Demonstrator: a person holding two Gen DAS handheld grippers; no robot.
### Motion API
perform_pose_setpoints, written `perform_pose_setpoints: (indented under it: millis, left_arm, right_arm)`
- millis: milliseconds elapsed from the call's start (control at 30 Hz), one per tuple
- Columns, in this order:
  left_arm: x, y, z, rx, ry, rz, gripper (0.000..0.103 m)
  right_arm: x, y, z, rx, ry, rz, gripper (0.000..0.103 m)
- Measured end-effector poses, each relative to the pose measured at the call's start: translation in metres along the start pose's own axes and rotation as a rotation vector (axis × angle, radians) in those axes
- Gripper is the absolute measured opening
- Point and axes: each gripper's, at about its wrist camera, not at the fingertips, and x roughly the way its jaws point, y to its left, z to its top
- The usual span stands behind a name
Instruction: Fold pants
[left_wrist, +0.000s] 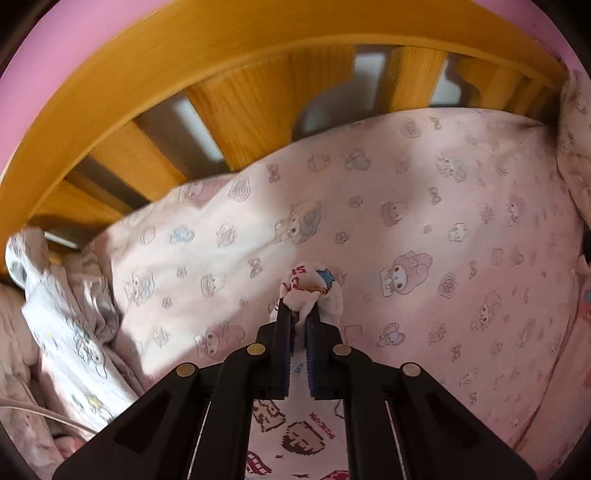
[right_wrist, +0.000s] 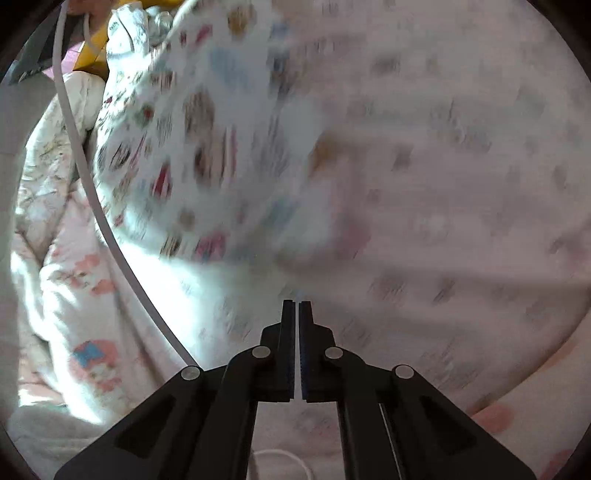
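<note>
The pants are white with small coloured cartoon prints. In the left wrist view my left gripper (left_wrist: 300, 308) is shut on a bunched edge of the pants (left_wrist: 308, 286), and more of the cloth hangs below between the arms (left_wrist: 295, 439). In the right wrist view the pants (right_wrist: 192, 147) lie blurred at upper left, over the pink bedsheet (right_wrist: 443, 184). My right gripper (right_wrist: 297, 303) is shut with nothing between its fingers, held above the sheet, apart from the pants.
A pink cartoon-print sheet (left_wrist: 406, 206) covers the bed. A wooden slatted headboard (left_wrist: 236, 99) stands behind it. Crumpled bedding (left_wrist: 62, 332) lies at the left. A white cable (right_wrist: 92, 184) runs across the rumpled quilt (right_wrist: 66, 258).
</note>
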Motion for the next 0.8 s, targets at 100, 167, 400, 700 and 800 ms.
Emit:
perform_pose_setpoints:
  millis: [100,167,400,700,800]
  left_arm:
    - [-0.003,-0.006,-0.006,0.039,0.014,-0.016,0.006]
    - [-0.008,-0.005,-0.010,0.048,0.004,-0.012,0.006]
    - [-0.009,-0.005,-0.005,0.002,0.017,-0.035,0.006]
    - [-0.004,0.003,0.000,-0.049,0.026,-0.100,0.006]
    - [-0.006,0.007,-0.001,-0.049,0.017,-0.100,0.006]
  right_arm:
    - [-0.013,0.007,0.004,-0.034,-0.064,-0.049,0.001]
    - [-0.020,0.000,0.011,0.004,-0.079,-0.042,0.001]
    - [-0.048,-0.032,0.064,0.207,-0.203,-0.028,0.026]
    - [-0.013,-0.028,0.054,0.170,-0.076,0.016,0.003]
    - [-0.005,-0.028,0.032,0.169,0.005,0.044,0.001]
